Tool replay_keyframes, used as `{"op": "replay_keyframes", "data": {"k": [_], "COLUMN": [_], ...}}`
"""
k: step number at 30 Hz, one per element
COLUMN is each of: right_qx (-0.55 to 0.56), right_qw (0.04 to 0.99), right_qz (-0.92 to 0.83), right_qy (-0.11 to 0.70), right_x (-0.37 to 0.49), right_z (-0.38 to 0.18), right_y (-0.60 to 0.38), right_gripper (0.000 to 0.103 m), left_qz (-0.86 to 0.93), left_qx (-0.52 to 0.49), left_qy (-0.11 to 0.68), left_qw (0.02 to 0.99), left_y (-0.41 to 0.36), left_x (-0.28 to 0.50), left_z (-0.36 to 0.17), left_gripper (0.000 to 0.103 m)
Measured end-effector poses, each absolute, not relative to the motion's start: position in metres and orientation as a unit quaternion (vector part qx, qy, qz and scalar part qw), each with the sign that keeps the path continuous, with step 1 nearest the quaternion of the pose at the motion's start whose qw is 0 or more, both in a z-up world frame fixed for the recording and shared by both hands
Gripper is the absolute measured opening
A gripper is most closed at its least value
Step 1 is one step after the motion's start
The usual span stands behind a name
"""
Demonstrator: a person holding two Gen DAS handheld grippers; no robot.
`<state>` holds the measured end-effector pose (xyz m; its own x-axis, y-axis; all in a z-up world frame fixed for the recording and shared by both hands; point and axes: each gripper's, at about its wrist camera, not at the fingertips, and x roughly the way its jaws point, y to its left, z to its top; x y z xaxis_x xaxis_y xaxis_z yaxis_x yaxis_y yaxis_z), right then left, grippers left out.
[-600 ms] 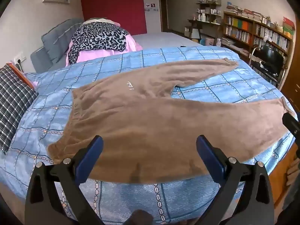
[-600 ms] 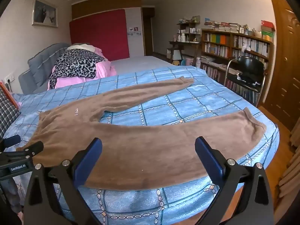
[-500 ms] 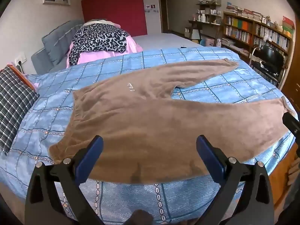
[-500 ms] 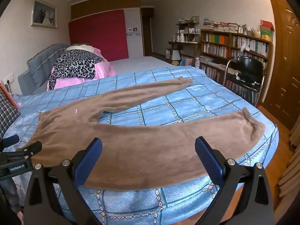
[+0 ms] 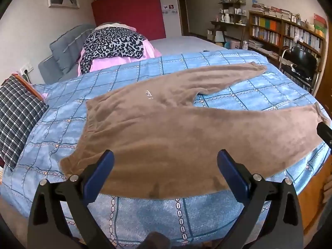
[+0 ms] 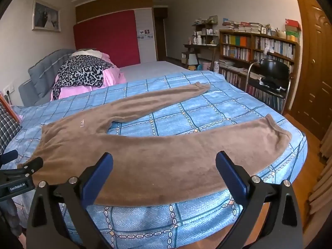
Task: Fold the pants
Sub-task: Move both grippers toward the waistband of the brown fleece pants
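Observation:
Brown fleece pants (image 5: 166, 132) (image 6: 149, 155) lie flat on a blue checked bedspread (image 5: 145, 213) (image 6: 207, 114), waistband to the left, the two legs spread apart toward the right. My left gripper (image 5: 165, 166) hovers open over the near edge of the pants by the seat, nothing between its blue pads. My right gripper (image 6: 164, 166) hangs open above the near leg, apart from the cloth. The left gripper's black body (image 6: 16, 178) shows at the left edge of the right wrist view. A bit of the right gripper (image 5: 325, 132) shows at the right edge of the left wrist view.
A leopard-print cloth on pink bedding (image 5: 112, 45) is piled at the bed's far side by the grey headboard (image 6: 41, 70). A plaid pillow (image 5: 16, 112) lies at left. A black chair (image 6: 269, 78), bookshelves (image 6: 257, 47) and a wooden door (image 6: 313, 72) stand to the right.
Both views have shifted slightly, the pants sitting a touch lower and nearer in frame. The pants have not moved and both grippers stay open.

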<state>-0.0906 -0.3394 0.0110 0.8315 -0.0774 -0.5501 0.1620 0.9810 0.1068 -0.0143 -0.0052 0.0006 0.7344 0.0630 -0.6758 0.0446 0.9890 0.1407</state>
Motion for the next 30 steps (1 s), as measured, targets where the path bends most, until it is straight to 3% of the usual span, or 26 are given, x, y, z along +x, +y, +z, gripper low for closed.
{"op": "replay_keyframes", "data": {"k": [30], "right_qx": [0.102], "right_qw": [0.931], "right_qz": [-0.105], "right_qy": [0.334], "right_x": [-0.057], "right_z": [-0.032], "right_y": [-0.372], "right_gripper": [0.098], "left_qz": [0.049], "left_qx": [0.072], "left_qy": [0.431], "left_qw": [0.898], "left_y": [0.024], "left_x": [0.029], "left_z": [-0.047], "left_gripper": [0.101]}}
